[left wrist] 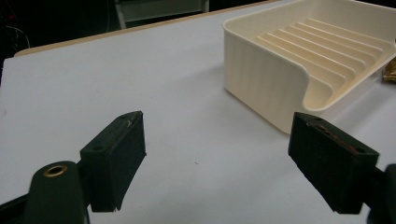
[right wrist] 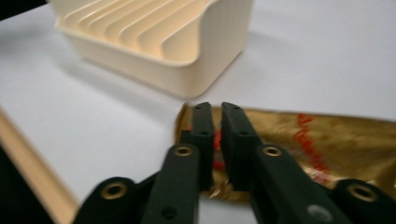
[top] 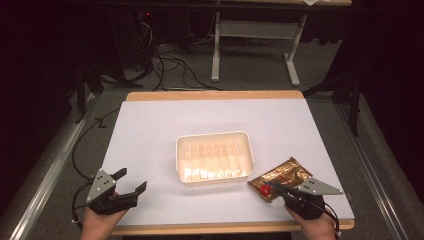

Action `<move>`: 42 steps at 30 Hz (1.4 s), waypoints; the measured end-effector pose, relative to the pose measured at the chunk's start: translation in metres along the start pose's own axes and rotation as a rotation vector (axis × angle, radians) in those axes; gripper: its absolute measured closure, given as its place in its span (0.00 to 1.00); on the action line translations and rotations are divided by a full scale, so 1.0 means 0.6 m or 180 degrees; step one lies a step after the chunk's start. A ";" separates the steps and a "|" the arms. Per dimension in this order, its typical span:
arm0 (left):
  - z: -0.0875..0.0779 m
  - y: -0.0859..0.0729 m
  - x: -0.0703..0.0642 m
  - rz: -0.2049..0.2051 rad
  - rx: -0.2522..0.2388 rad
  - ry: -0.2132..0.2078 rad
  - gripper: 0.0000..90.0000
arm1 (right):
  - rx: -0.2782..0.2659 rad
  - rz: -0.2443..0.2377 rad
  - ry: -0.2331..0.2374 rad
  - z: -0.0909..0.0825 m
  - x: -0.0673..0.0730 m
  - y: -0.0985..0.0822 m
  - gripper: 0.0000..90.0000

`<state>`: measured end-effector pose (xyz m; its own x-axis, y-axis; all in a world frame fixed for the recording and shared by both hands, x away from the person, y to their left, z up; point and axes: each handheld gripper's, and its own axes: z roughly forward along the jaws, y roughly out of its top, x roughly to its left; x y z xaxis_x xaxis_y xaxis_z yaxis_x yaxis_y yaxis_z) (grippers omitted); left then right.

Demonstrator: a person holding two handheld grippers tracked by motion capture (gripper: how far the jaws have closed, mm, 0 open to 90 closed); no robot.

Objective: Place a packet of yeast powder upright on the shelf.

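Lower right of the high view: right gripper (top: 278, 189) jaws nearly pressed together, apparently pinching the near corner of a gold wrapper (top: 282, 177) flat on the tabletop (top: 150, 125). Likely to slip or tear from so thin a hold. Long axis angled toward upper right. Lower left: left gripper (top: 129, 181) spread, empty. Centre, farther: cream tray (top: 214, 136).

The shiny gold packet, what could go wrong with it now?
The right gripper pinches only the near edge of the gold packet, so the slippery foil might slide out or tear when lifted. The packet also lies close beside the cream tray, so swinging it up could bump the tray's wall and push the tray along the table.
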<state>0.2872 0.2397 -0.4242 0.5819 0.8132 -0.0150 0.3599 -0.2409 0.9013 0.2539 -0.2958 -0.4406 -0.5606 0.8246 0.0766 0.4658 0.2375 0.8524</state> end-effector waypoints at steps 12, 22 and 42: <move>0.003 -0.001 -0.001 -0.0002 0.0026 -0.0008 0.22 | 0.0631 -0.0044 0.0007 0.058 0.009 -0.020 1.00; 0.005 0.001 -0.001 0.0010 -0.0002 -0.0051 0.22 | 0.0296 0.0037 -0.0170 0.027 -0.001 -0.012 0.92; 0.016 -0.003 0.018 -0.0104 -0.0003 0.0192 0.21 | 0.0071 0.0566 -0.0656 -0.029 -0.063 -0.042 0.68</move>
<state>0.3000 0.2440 -0.4299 0.5248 0.8510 -0.0184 0.3773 -0.2132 0.9012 0.2515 -0.3419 -0.4561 -0.3185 0.9409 0.1154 0.5607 0.0889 0.8232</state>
